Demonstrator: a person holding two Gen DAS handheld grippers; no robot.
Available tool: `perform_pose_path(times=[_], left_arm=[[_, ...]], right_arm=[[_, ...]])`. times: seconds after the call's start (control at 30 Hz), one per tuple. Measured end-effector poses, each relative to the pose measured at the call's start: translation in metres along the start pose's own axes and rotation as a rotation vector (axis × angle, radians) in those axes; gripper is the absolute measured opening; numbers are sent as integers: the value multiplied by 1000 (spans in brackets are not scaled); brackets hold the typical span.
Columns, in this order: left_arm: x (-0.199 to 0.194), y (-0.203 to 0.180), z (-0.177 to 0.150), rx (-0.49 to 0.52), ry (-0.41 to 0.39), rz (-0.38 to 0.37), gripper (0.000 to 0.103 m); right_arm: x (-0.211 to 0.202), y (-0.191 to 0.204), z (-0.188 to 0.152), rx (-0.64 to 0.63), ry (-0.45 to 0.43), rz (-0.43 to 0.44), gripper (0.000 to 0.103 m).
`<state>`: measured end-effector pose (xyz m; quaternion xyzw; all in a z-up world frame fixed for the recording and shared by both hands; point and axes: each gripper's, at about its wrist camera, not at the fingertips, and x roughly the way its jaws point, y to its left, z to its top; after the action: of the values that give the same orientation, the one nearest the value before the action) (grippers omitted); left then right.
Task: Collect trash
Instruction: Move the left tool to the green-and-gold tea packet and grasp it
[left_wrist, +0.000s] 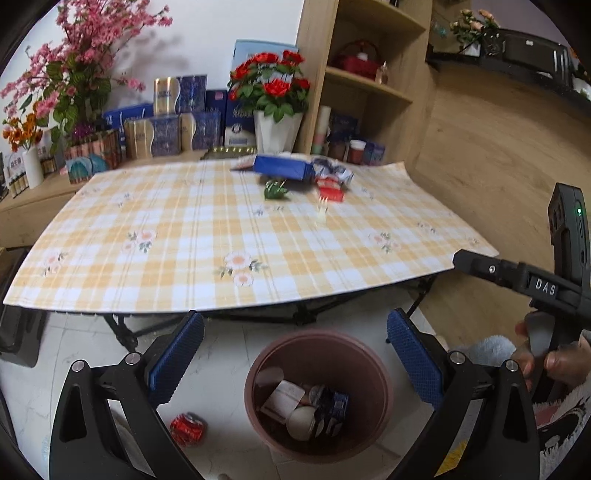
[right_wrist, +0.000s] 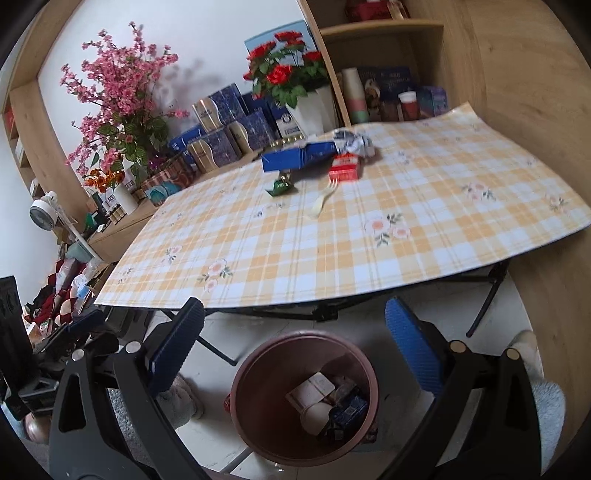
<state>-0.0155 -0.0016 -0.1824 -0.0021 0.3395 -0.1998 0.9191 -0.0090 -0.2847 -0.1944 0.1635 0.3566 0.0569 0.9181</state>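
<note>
Left gripper (left_wrist: 295, 369) and right gripper (right_wrist: 293, 363) both released, empty, above brown trash bin (left_wrist: 380, 402) at frame bottom, blue box (right_wrist: 295, 157), red carton (right_wrist: 345, 170) on checkered surface (left_wrist: 184, 251) upper centre

Both views: even, soft daylight-like illumination, moderately bright; no harsh glare. Diffuse shadow of pink blossom branches (left_wrist: 79, 55) on white wall (left_wrist: 207, 33), falling toward 3 o'clock of plant. Strong fisheye distortion: worktop (left_wrist: 184, 229) edge bows, shelving (left_wrist: 369, 85) curves, black vignette at corners. Motion blur over litter at worktop's far side, e.g. blue box (left_wrist: 284, 168). Bin (left_wrist: 373, 376) interior dim, in own shade.
</note>
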Motion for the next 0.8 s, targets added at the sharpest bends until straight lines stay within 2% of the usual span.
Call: perform_pose_path(times=[0.2,0.33,0.63,0.8], left_arm=[[23,20,7,-44,46,0,97],[45,28,24,-55,65,-26,97],[115,34,90,-12,85,-38,97],[173,35,134,-15,107,-47,97]], right_arm=[[17,-11,12,19,29,-52,97],[33,-24,30,38,54,-146,97],[67,-53,76,16,6,-145,97],[97,-55,104,-39,62,-129,97]])
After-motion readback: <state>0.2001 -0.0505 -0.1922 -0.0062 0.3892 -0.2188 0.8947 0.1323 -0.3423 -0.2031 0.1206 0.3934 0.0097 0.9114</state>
